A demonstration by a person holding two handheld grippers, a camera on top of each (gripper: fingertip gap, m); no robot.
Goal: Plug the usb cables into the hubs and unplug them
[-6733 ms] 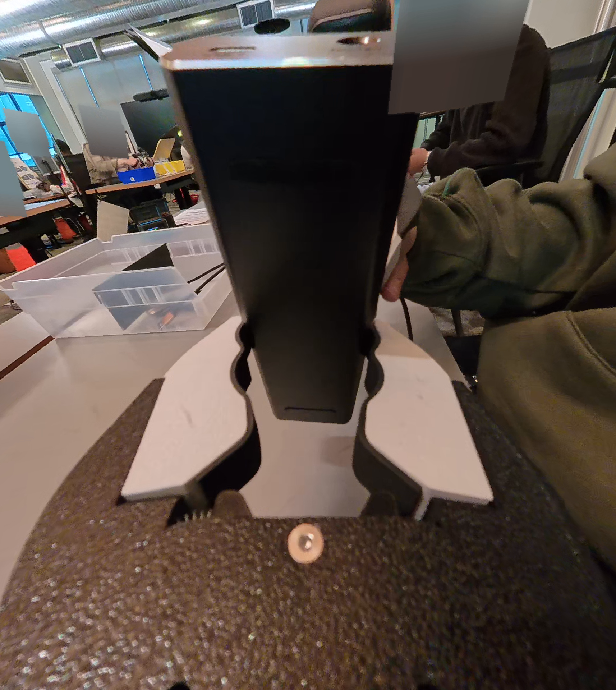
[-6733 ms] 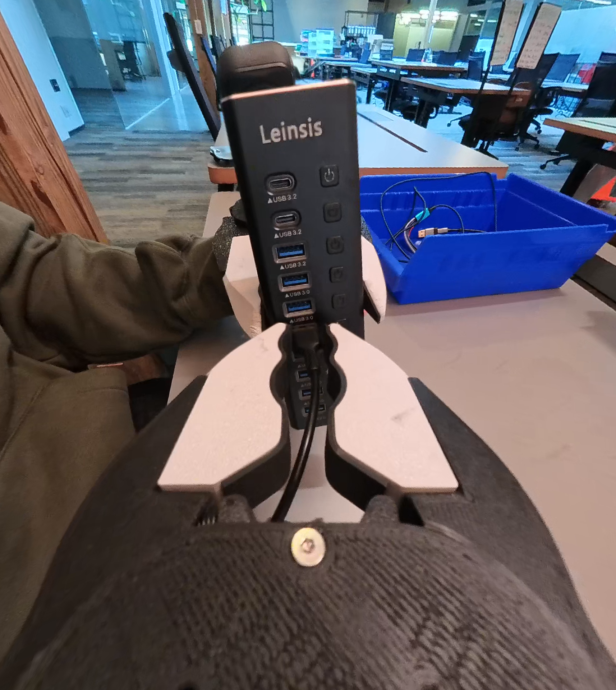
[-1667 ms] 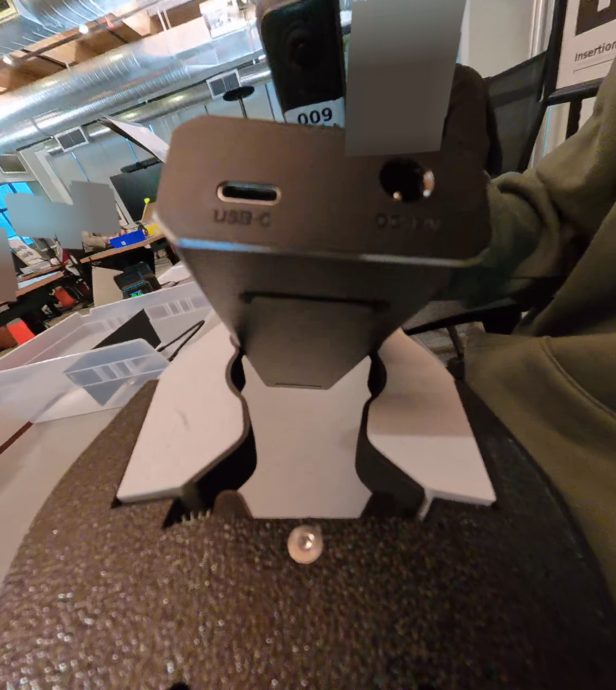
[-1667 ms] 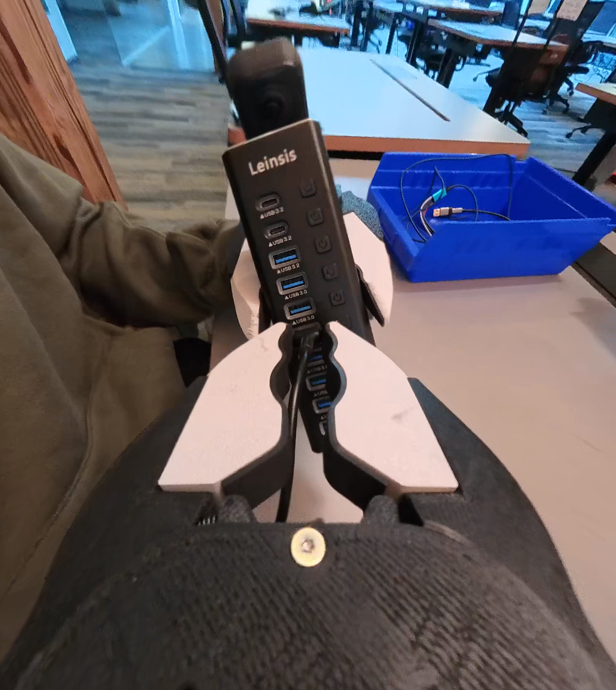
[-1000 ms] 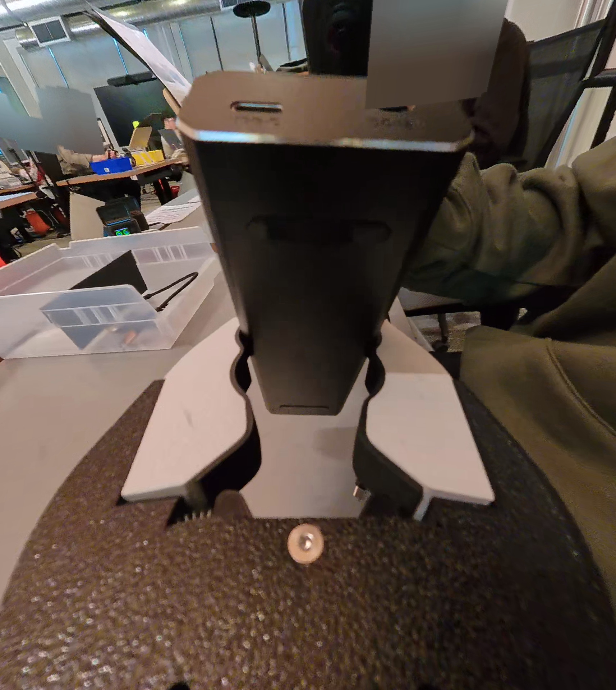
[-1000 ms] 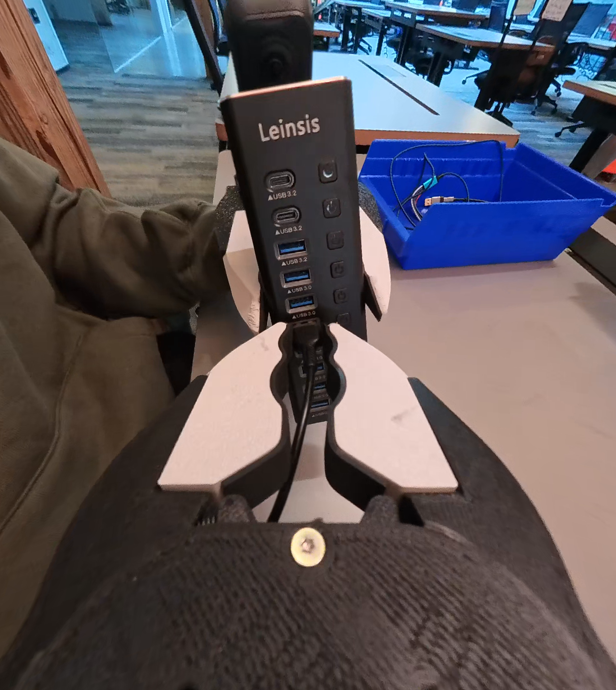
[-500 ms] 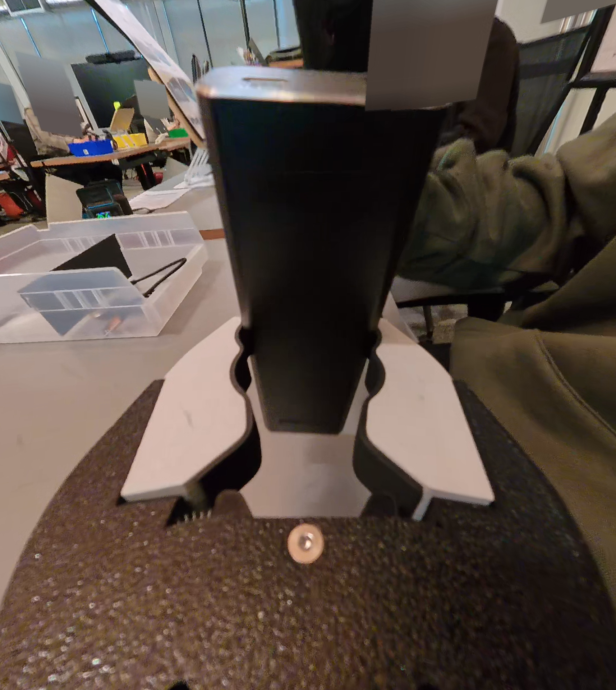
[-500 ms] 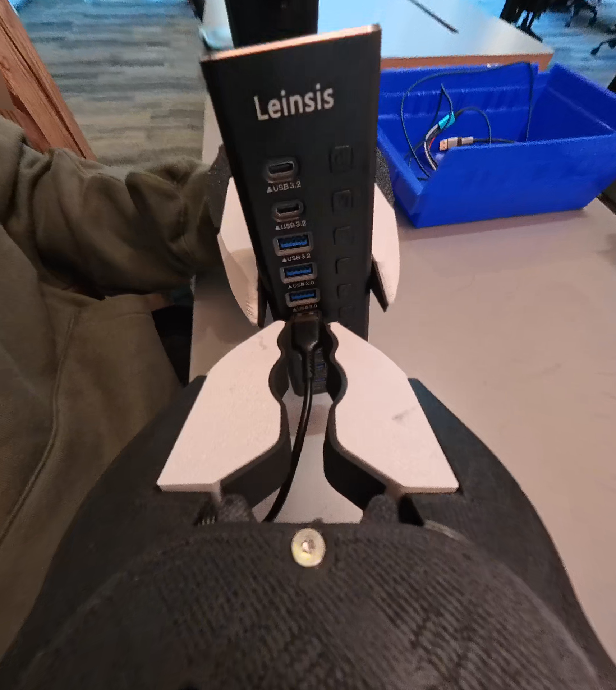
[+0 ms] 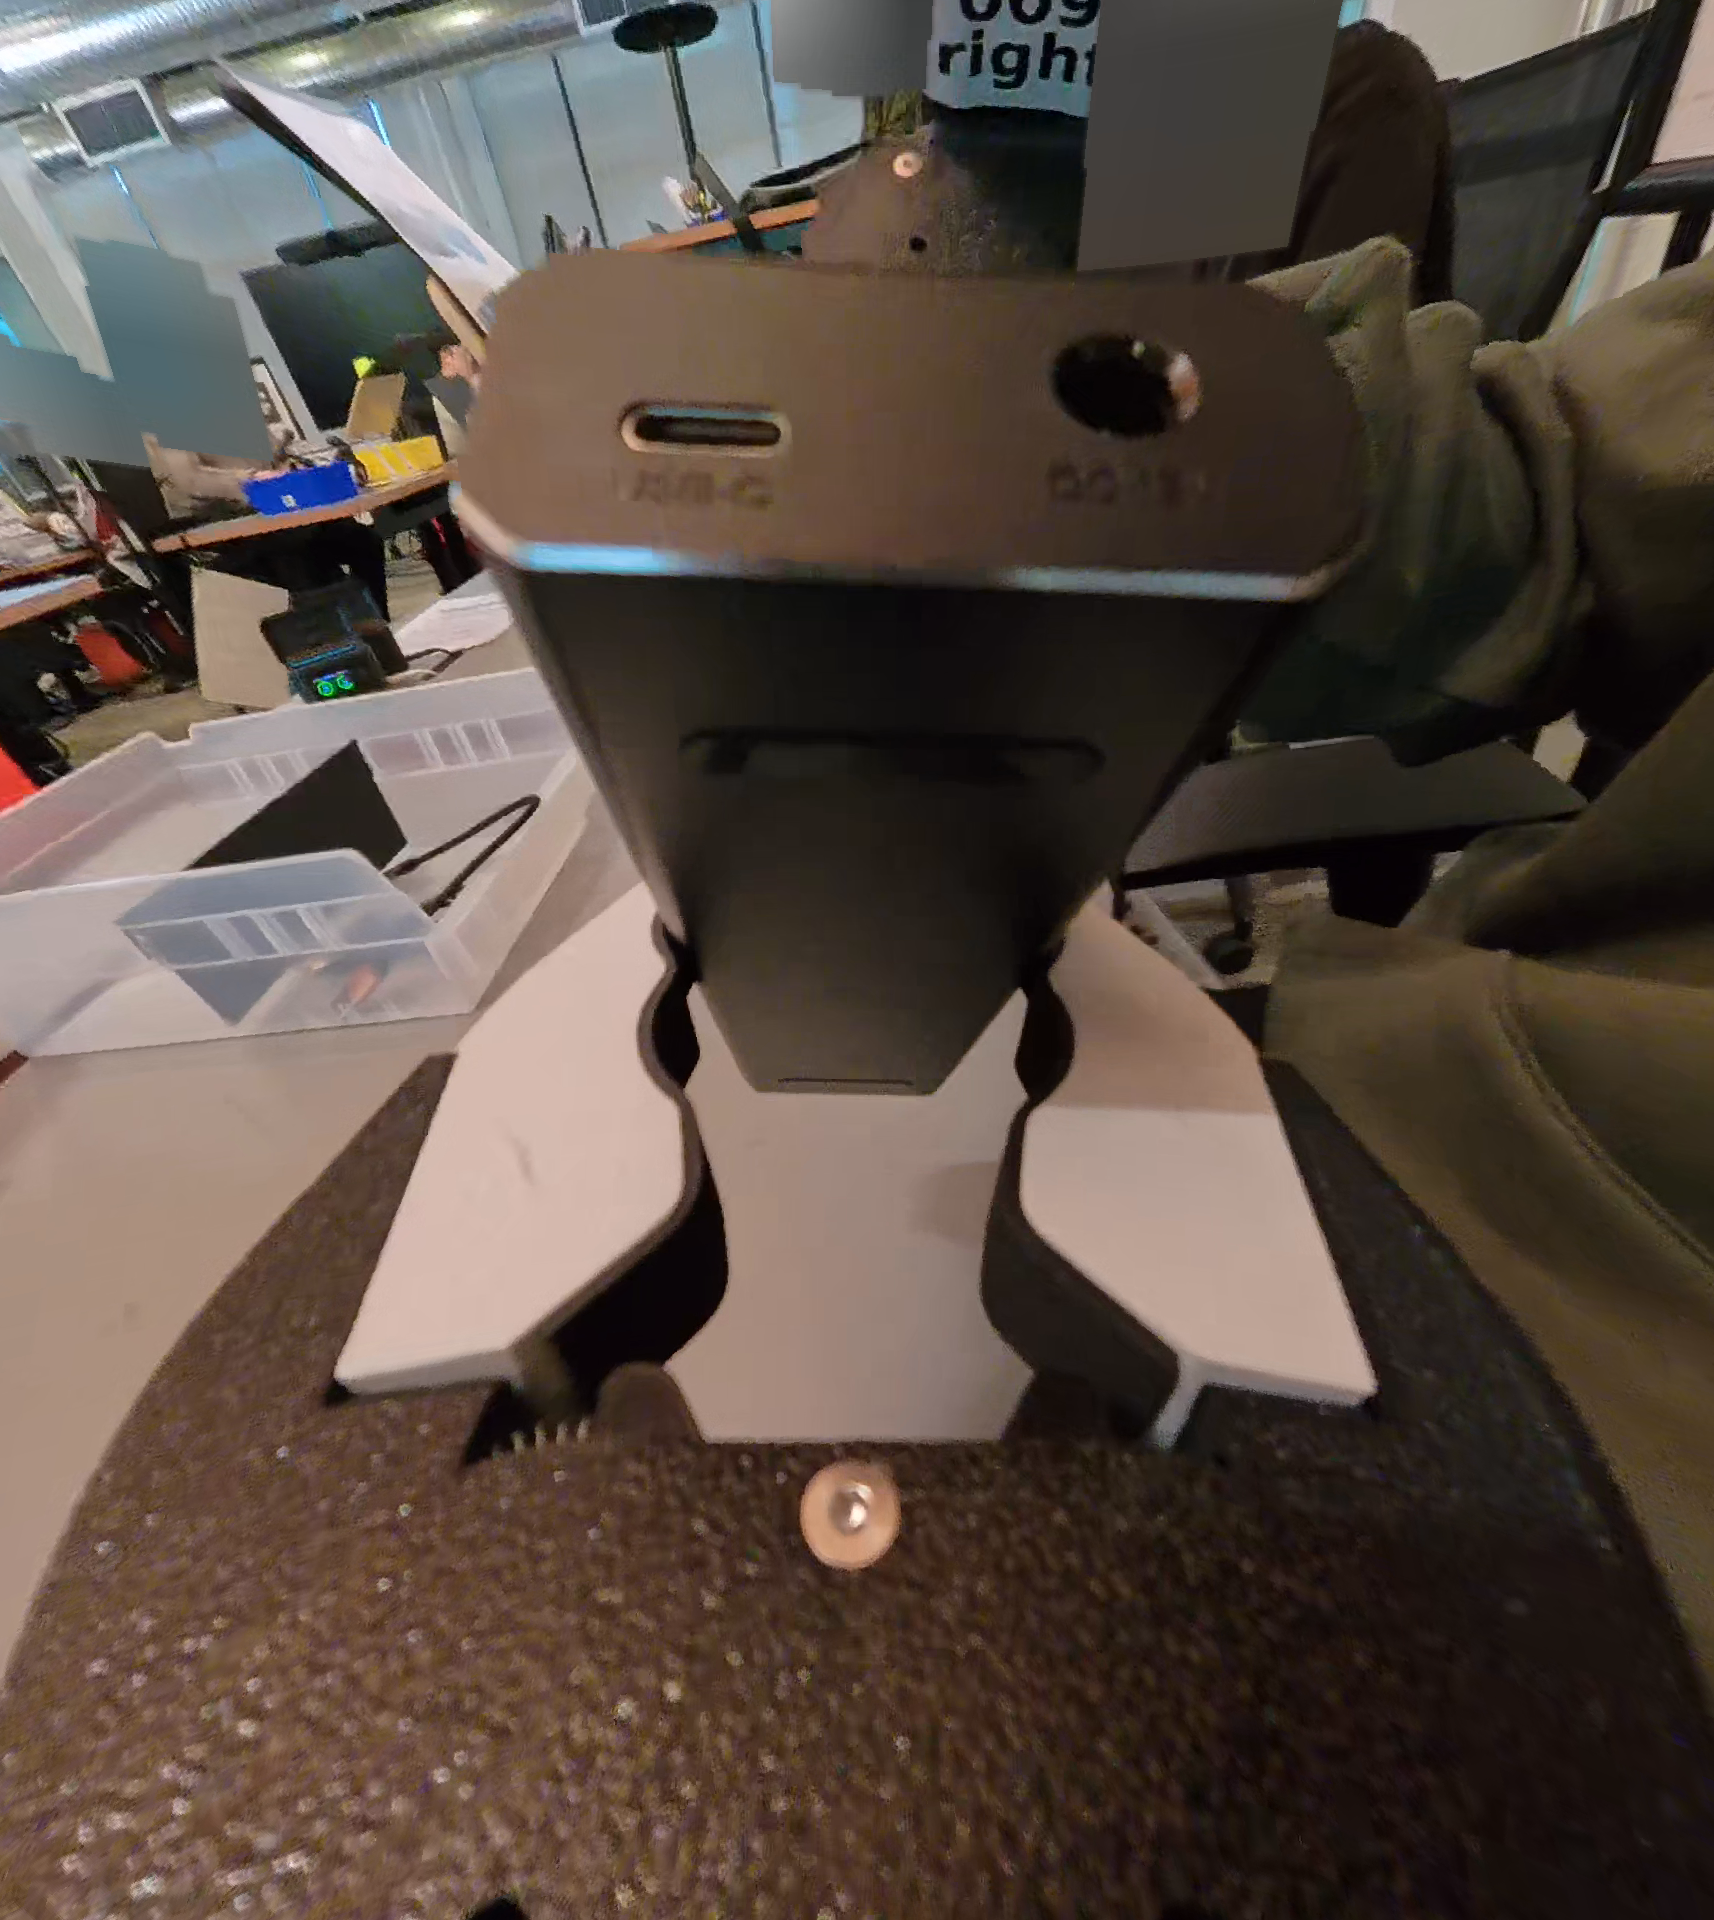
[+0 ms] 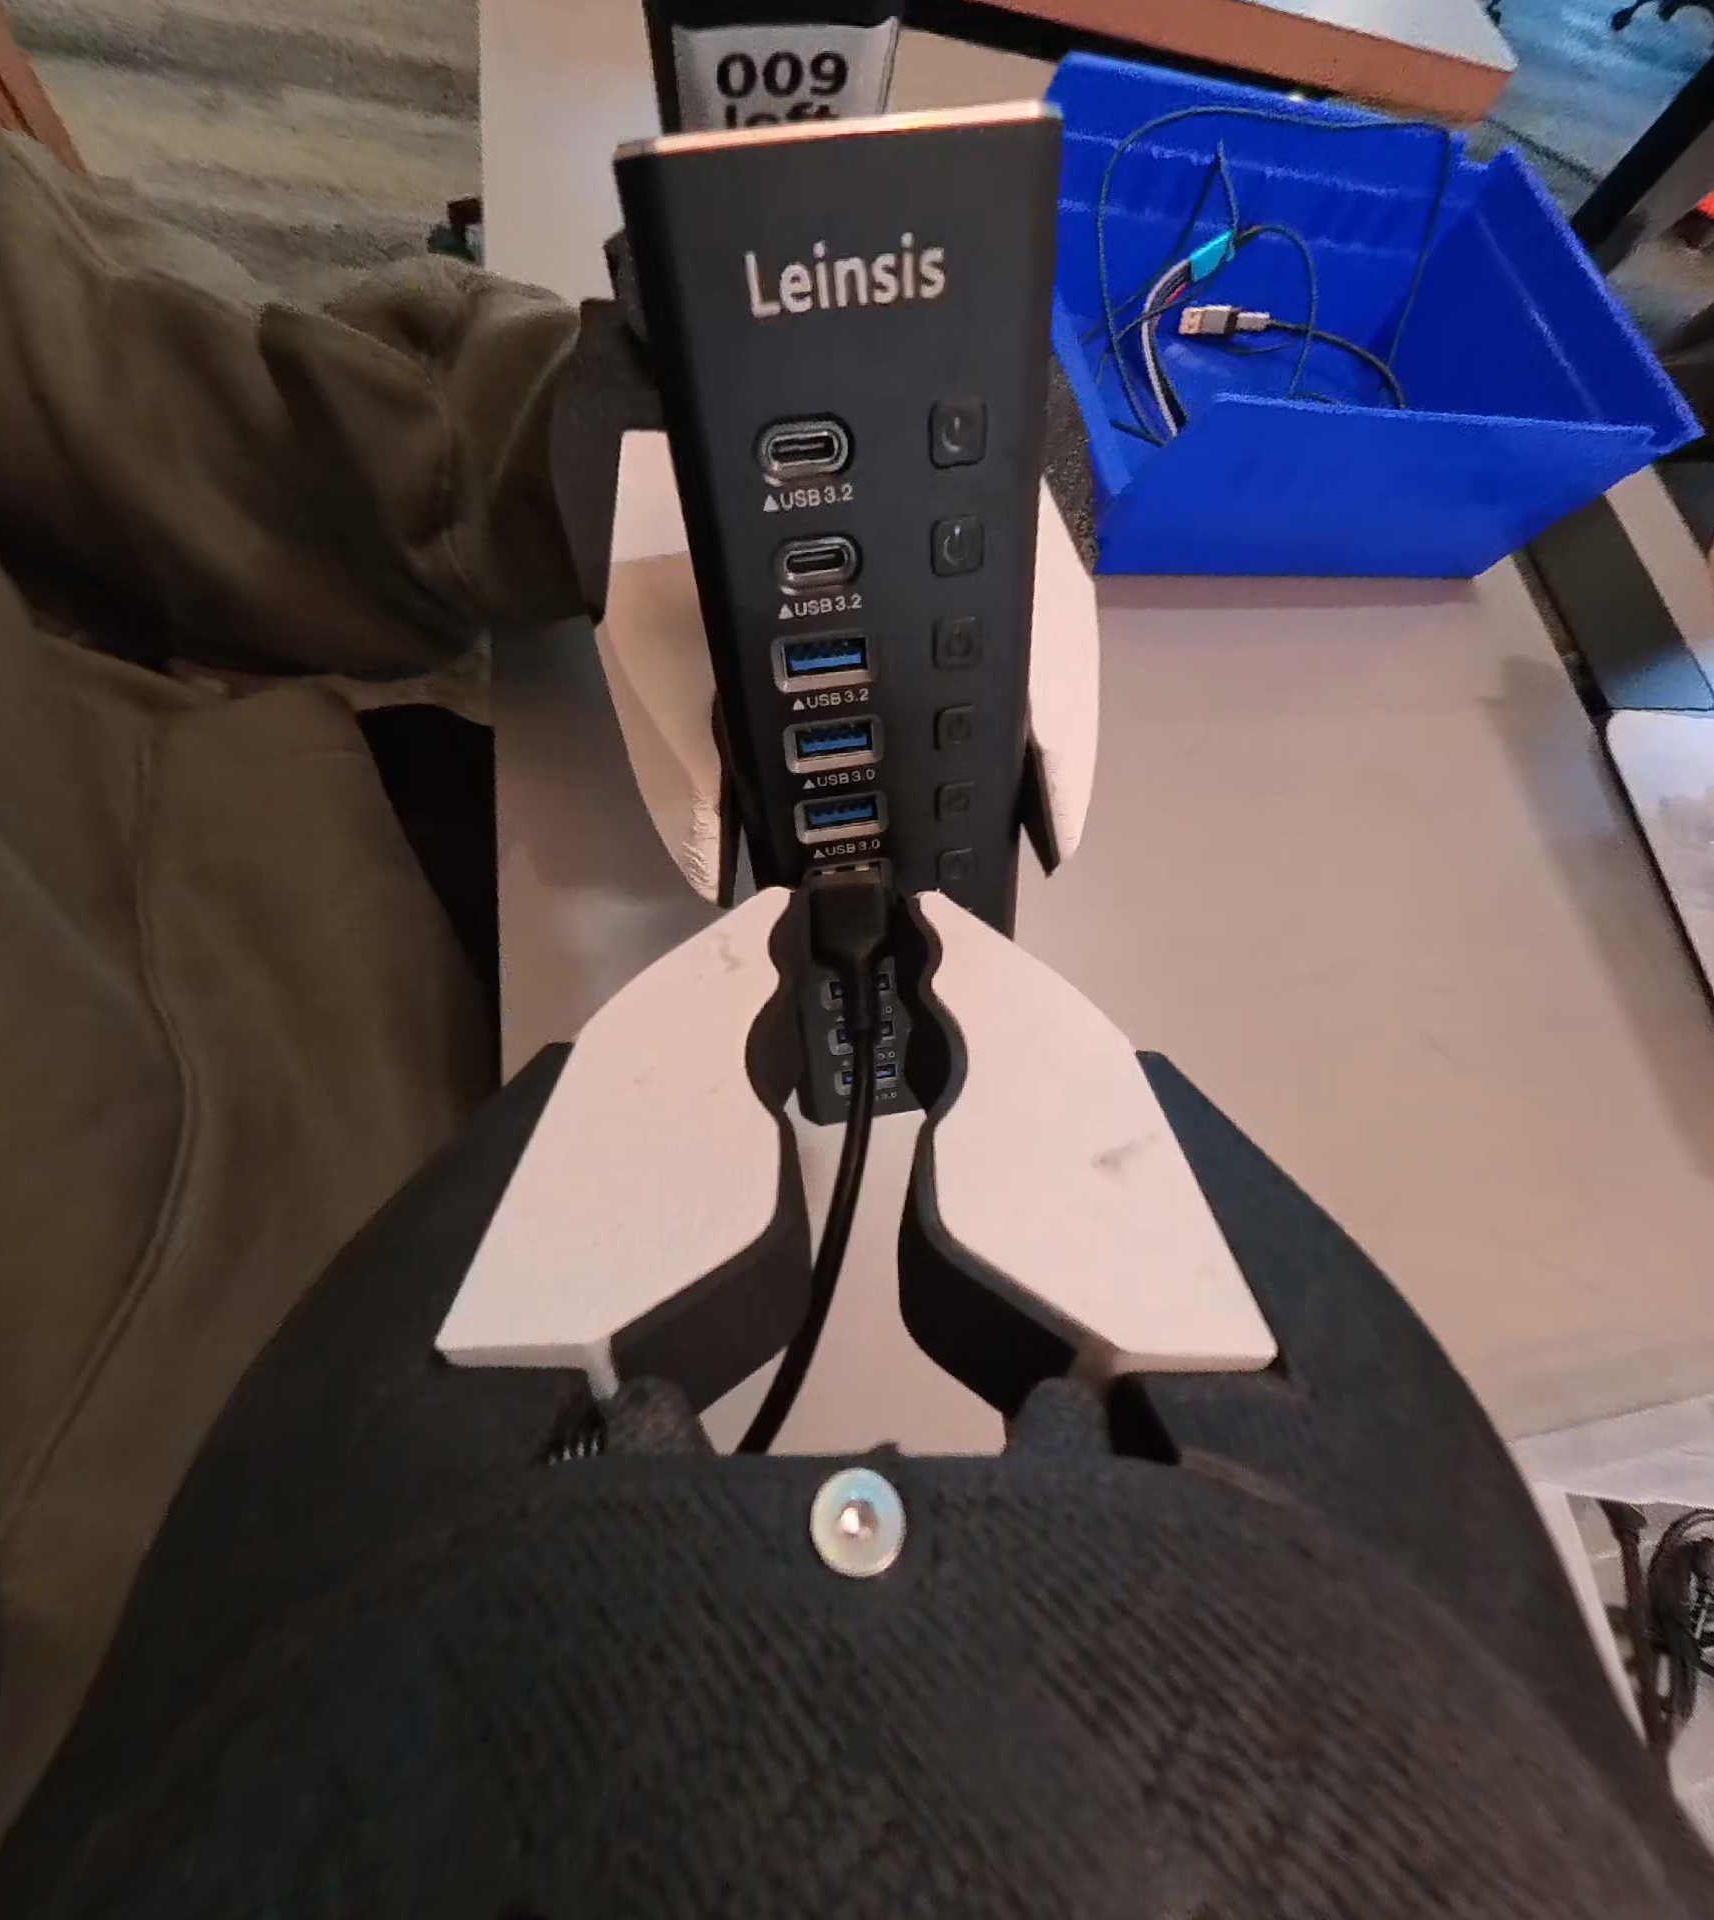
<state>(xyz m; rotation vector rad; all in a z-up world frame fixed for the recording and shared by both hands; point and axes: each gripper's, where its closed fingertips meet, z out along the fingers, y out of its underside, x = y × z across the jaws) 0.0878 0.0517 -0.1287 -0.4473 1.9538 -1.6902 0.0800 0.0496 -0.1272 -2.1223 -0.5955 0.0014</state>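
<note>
The left gripper is clamped on the black USB hub, holding it upright above the grey table; the right gripper pinches a black cable plug — seated in a port midway down; a blue bin sits far right.

Clear plastic tray on grey worktop; blue bin w/ loose wires, office desks in bkgd.
</note>
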